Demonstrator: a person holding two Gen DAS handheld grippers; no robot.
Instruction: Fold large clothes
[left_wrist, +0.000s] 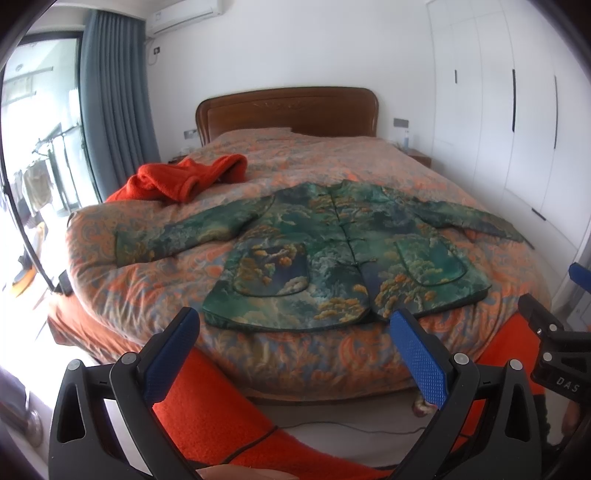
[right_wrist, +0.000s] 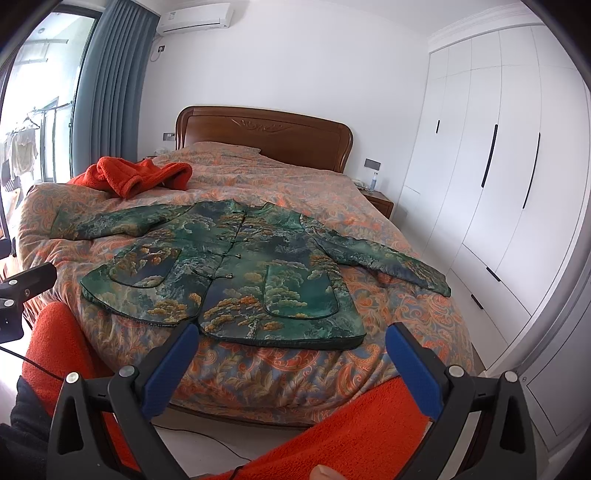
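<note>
A green padded jacket (left_wrist: 332, 251) with a tree and cloud print lies flat and face up on the bed, buttoned, both sleeves spread out to the sides. It also shows in the right wrist view (right_wrist: 236, 273). My left gripper (left_wrist: 295, 321) is open and empty, held off the foot of the bed in front of the jacket's hem. My right gripper (right_wrist: 291, 336) is open and empty, also short of the hem. The right gripper shows at the right edge of the left wrist view (left_wrist: 546, 325).
The bed's paisley quilt (left_wrist: 147, 280) carries a crumpled orange fleece garment (left_wrist: 184, 177) at the far left. A wooden headboard (left_wrist: 288, 110) stands behind. White wardrobes (right_wrist: 498, 184) line the right wall. Orange fleece sleeves (right_wrist: 369, 424) fill the foreground. A cable (left_wrist: 332, 428) lies on the floor.
</note>
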